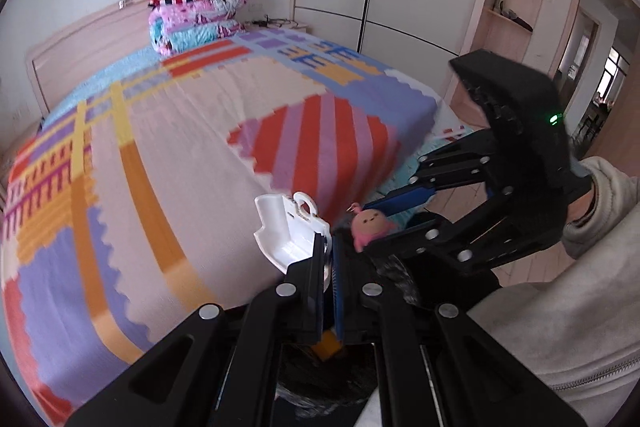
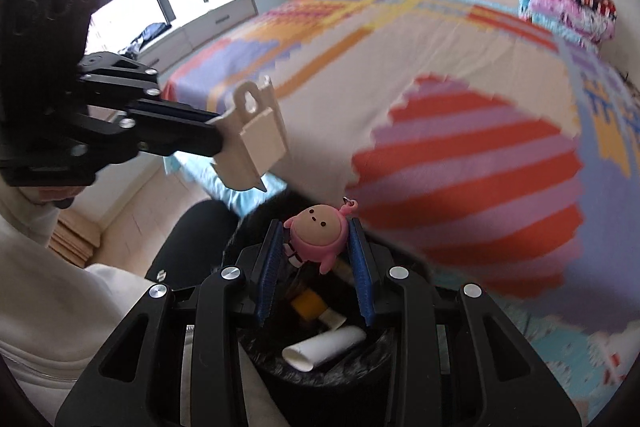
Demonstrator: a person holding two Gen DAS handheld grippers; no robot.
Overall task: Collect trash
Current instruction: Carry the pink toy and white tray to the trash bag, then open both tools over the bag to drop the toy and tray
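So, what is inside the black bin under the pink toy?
The black-lined bin holds a white rolled tube, a yellow piece and something small and white beside it. The pink toy, the right gripper's fingers and shadow cover whatever lies deeper.

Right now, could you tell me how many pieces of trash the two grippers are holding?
2. The left gripper grips a white plastic tray piece over the bed's edge; the right gripper clamps a pink toy figure above the bin. Others already lie inside, some perhaps hidden.
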